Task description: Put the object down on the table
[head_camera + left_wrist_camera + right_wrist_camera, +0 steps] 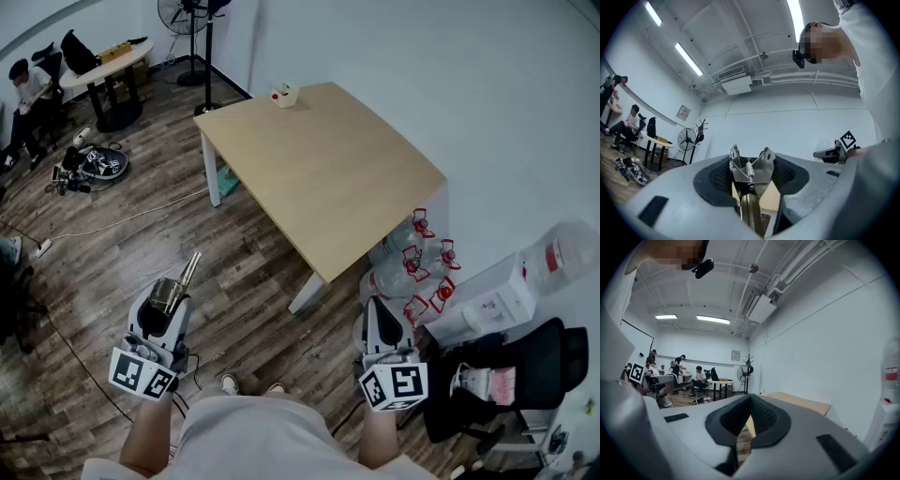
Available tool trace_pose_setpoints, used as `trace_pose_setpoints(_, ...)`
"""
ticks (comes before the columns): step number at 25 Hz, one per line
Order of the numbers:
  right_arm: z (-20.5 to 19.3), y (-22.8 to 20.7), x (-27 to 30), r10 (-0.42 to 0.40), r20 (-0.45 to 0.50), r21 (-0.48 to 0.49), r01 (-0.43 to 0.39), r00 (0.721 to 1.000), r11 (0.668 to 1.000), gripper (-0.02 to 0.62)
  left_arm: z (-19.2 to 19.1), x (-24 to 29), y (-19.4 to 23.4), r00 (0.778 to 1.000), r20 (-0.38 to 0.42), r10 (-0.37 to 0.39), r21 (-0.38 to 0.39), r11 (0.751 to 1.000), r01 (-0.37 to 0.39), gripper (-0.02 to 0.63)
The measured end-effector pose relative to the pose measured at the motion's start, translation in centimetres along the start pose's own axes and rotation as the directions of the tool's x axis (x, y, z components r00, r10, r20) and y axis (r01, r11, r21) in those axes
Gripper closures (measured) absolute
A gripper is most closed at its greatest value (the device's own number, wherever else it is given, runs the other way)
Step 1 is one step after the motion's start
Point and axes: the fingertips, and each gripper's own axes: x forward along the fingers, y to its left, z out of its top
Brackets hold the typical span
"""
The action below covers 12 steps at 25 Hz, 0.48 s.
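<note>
Left gripper carrying the tool, short of the table

My left gripper (167, 302) is clamped on a shiny steel spring-loaded tool with a brass-coloured handle (749, 173): the pads press on its two sides, and in the head view its handle sticks out past the tips, angled toward the table. The tool hangs in the air above the dark wood-plank floor (253, 253), well apart from the light wooden table with white legs (328, 169) ahead of me. My right gripper (750, 398) has its jaws closed tip to tip with nothing between them, low at my right near the clear water bottles with red fittings (412, 262). A small white object (284, 94) sits at the table's far corner
</note>
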Motion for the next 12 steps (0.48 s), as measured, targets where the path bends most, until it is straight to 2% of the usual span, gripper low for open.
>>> trace_pose_setpoints(5, -0.2, 1.4, 0.3, 0.006, -0.009, 0.001, -0.006, 1.000, 1.000, 0.598, 0.3, -0.8, 1.0, 1.000, 0.000, -0.002, 0.003, 1.000, 0.002, 0.390)
trace_pose_setpoints(9, -0.2, 3.4, 0.9, 0.085, 0.000, 0.029, -0.085, 0.996, 0.996, 0.598, 0.5, -1.5, 1.8, 1.000, 0.002, -0.006, 0.001, 1.000, 0.006, 0.390)
trace_pose_setpoints(12, -0.9, 4.6, 1.6, 0.086, -0.018, 0.035, -0.085, 0.996, 0.996, 0.598, 0.5, -2.4, 2.3, 1.000, 0.007, -0.020, 0.011, 1.000, 0.020, 0.390)
